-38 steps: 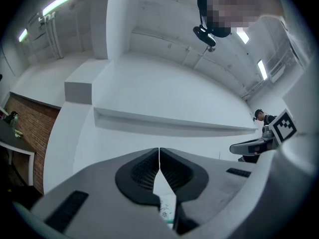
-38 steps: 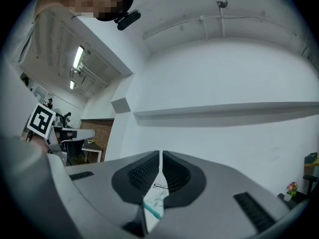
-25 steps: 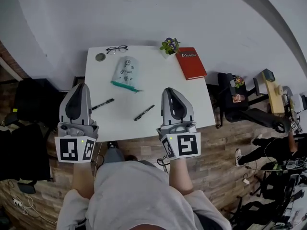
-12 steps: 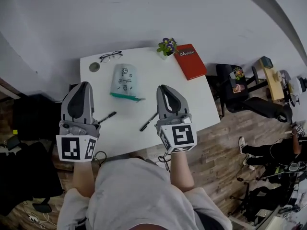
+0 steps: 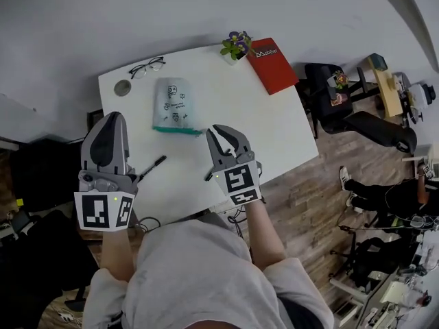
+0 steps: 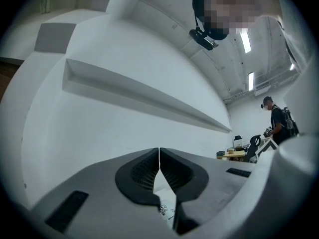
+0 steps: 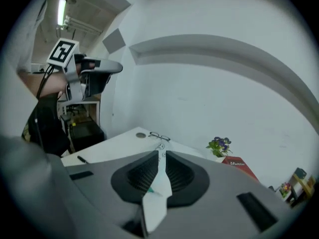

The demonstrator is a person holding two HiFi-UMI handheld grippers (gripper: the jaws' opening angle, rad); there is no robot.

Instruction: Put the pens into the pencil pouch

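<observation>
– Two pens, where?
– On the bench (image 5: 274, 136), nearer us than the pouch (image 5: 172, 105): left pen (image 5: 152, 168) beside the left tongs (image 5: 114, 117), right pen (image 5: 208, 176) half hidden by the right tongs (image 5: 218, 130).
– Tongs?
– Both closed, tips together, gripping nothing.

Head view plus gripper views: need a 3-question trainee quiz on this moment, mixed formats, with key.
1. True or false: the red book lies beside the potted plant at the table's far edge.
2. What lies next to the glasses? A) a round disc B) a stapler C) a mug
3. Fill in: the left gripper has its jaws ___ (apart / together).

Key: 1 true; 2 A; 3 together.
</observation>
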